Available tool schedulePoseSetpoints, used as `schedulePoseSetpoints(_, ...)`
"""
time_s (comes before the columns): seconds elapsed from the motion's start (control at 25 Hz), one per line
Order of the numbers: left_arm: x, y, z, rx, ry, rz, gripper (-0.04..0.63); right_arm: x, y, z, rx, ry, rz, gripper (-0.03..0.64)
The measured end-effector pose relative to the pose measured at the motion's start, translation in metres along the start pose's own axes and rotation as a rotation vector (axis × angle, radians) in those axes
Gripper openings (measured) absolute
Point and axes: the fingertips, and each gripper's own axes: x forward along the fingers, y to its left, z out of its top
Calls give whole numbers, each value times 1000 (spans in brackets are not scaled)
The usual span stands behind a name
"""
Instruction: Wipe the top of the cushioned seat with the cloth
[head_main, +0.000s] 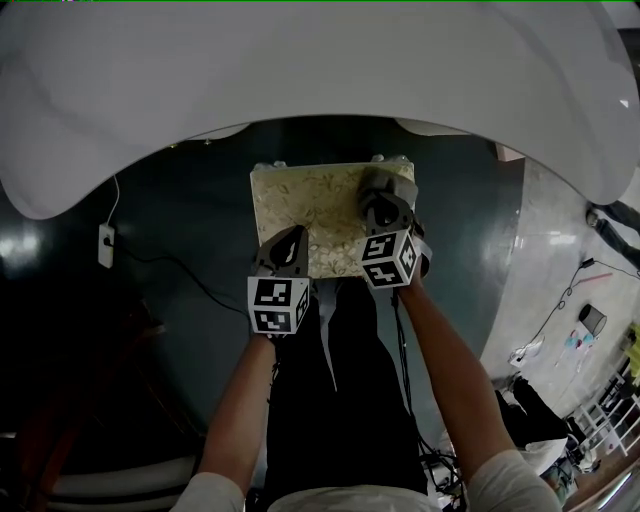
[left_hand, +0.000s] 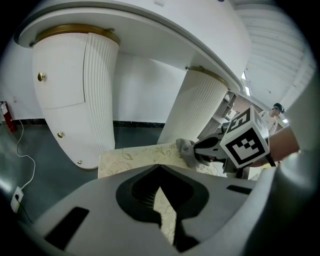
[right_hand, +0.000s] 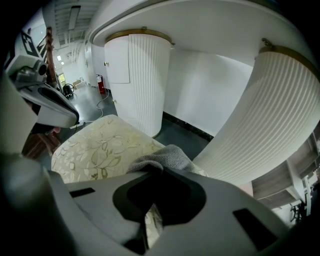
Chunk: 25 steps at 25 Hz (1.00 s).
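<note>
The cushioned seat (head_main: 305, 205) has a cream top with a leaf pattern and stands on the dark floor under a white desk. A grey cloth (head_main: 384, 187) lies bunched on its right part, and my right gripper (head_main: 383, 207) is shut on it. The right gripper view shows the cloth (right_hand: 163, 157) at the jaw tips over the seat (right_hand: 97, 145). My left gripper (head_main: 292, 240) hovers at the seat's near edge, shut and holding nothing. The left gripper view has its jaws (left_hand: 160, 168) closed over the seat (left_hand: 132, 156), with the cloth (left_hand: 187, 151) to the right.
A white desk top (head_main: 320, 70) overhangs the seat, borne by ribbed white pedestals (left_hand: 100, 90) (right_hand: 145, 85) just beyond it. A power strip (head_main: 105, 245) with a cable lies on the floor at the left. The person's legs (head_main: 340, 400) stand right before the seat.
</note>
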Motion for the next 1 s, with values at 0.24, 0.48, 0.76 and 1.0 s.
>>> schedulePoseSetpoints(0.24, -6, 11, -5, 1, 4, 6, 12, 5, 12, 9, -1, -6, 5, 14)
schedulePoseSetpoints(0.48, -12, 22, -10, 0, 6, 12, 12, 7, 22, 19, -5, -7, 6, 14)
schedulePoseSetpoints(0.76, -24, 39, -17, -24, 3, 16, 12, 9, 36, 28, -9, -3, 4, 14)
schedulePoseSetpoints(1.0, -31, 51, -21, -30, 7, 17, 12, 13, 49, 37, -7, -2, 11, 14)
